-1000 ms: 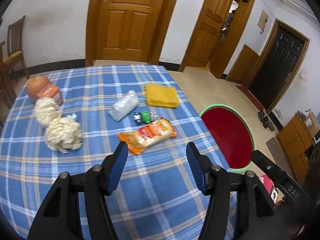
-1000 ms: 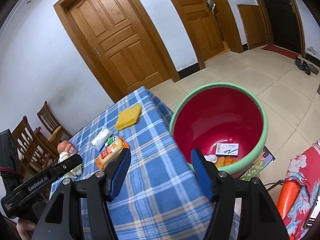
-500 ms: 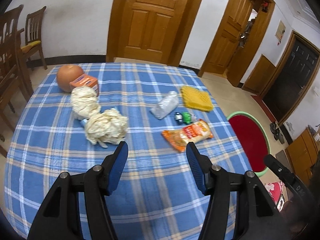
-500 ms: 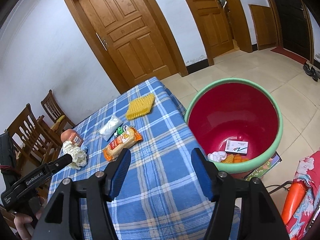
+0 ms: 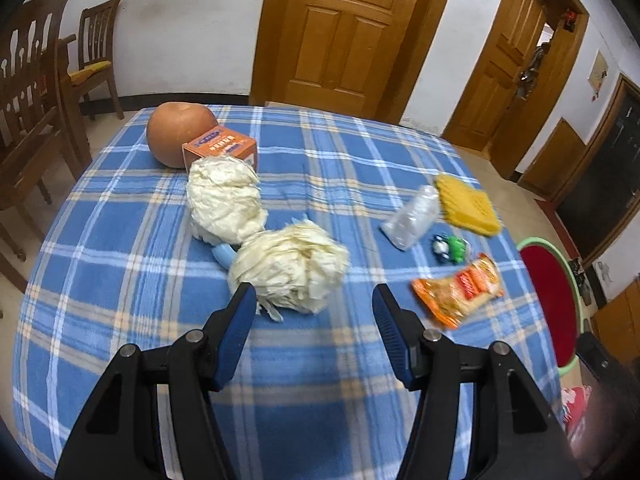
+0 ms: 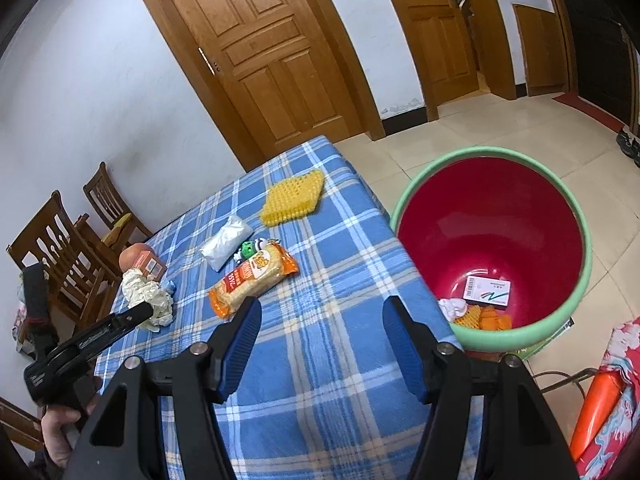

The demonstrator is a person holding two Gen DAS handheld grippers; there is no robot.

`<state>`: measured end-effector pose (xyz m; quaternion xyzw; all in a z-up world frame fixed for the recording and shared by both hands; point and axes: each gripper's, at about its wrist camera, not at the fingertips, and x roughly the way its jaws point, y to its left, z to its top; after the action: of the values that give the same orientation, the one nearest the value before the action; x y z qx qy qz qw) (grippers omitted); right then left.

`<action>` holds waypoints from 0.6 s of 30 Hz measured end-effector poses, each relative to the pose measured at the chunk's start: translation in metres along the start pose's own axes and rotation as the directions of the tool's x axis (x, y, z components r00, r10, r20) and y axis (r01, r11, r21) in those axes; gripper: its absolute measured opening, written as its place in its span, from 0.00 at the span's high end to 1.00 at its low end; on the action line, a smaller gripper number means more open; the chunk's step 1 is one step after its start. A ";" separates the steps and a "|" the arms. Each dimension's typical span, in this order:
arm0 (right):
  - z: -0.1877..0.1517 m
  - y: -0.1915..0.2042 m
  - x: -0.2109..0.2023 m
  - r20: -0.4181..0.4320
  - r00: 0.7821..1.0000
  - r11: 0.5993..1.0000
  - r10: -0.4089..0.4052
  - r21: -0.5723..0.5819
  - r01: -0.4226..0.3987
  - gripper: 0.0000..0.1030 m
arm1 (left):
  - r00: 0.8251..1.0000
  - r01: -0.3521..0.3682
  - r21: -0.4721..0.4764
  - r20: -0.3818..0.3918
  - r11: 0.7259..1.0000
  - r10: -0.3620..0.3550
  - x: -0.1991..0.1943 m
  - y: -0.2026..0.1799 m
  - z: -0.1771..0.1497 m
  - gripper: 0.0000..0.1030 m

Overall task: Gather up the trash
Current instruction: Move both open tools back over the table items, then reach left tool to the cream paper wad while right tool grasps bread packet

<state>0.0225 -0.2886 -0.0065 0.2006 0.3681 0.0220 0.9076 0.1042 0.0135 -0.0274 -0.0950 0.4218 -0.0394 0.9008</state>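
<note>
Trash lies scattered over a desk covered with a blue plaid cloth. The left gripper hangs over the near part of the cloth with its blue-padded jaws spread apart and nothing between the pads; a crumpled ball of cream-white paper sits just beyond its tips, nearer the left finger. A second crumpled cream-white wad lies just behind the first, with a small pale blue scrap showing between them. Farther back stand an orange cardboard box and, touching it, a round brown-orange ball-like object.

Toward the right side of the desk lie an orange snack packet, a small green and white toy-like piece, a clear crinkled plastic bag and a yellow waffle-textured foam pad. The pad is nearest the far right edge.

The right gripper is held over the near right part of the desk, jaws likewise released and holding nothing, with the snack packet just beyond its left finger. Beside the desk on the tiled floor stands a round bin with a green rim and red inside. At its bottom are a white card with a barcode, a white crumpled scrap and orange-yellow pieces. The left gripper's black body shows at the lower left of the right wrist view, held by a hand. Wooden chairs stand by the white wall, near brown panelled doors.
</note>
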 end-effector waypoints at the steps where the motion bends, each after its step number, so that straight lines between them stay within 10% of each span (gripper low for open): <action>1: 0.001 0.002 0.002 -0.003 1.000 1.000 0.000 -0.007 0.000 0.35 | 1.000 -0.009 0.003 0.003 1.000 0.009 0.002 0.000 0.002 0.41; 18: 0.016 0.048 0.070 -0.129 0.992 0.988 0.003 -0.154 -0.023 0.14 | 1.000 -0.011 -0.006 0.026 1.000 0.011 0.031 0.013 0.009 0.52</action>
<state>0.0893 -0.2369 -0.0246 0.1297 0.4217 0.0693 0.8947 0.1311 0.0231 -0.0483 -0.0958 0.4107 -0.0319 0.9062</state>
